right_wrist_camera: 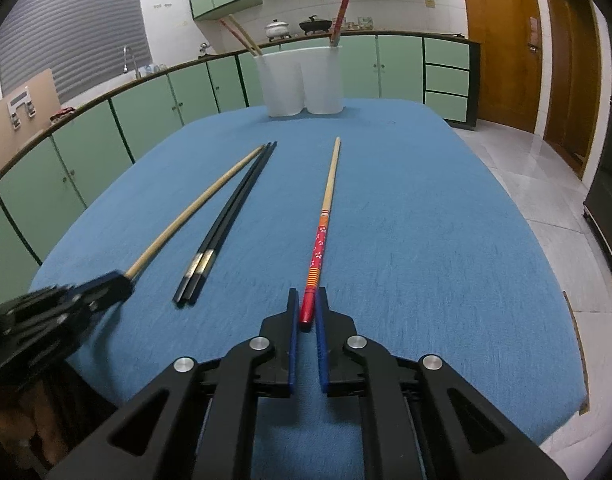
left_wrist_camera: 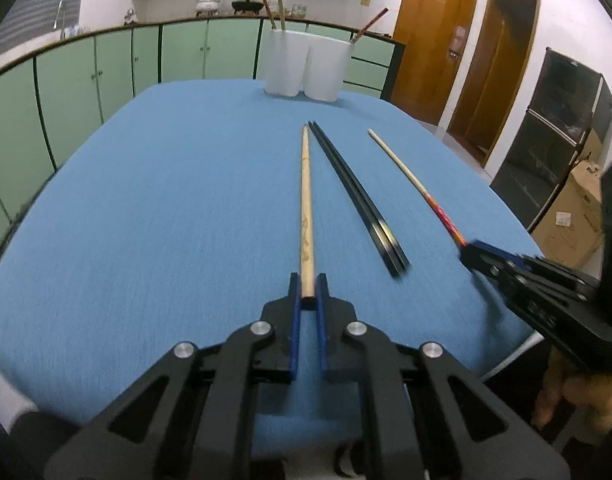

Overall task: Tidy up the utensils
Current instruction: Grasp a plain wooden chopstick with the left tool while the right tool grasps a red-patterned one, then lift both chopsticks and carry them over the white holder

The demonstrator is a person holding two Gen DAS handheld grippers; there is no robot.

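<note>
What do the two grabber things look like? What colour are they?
Both look the same. The left gripper and right gripper are made of chunky black bars with triangle-shaped holes, joined by round silver bolts. Each has two thin fingers with blue pads on the inside faces. No cables or writing show. A bit of the person's bare hand shows under the right one.

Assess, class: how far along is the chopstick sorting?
Done: three chopsticks stand in the white holder. In hand: the left gripper grips the plain wooden chopstick; the right gripper grips the red patterned one. Left: the black pair lying on the table.
</note>
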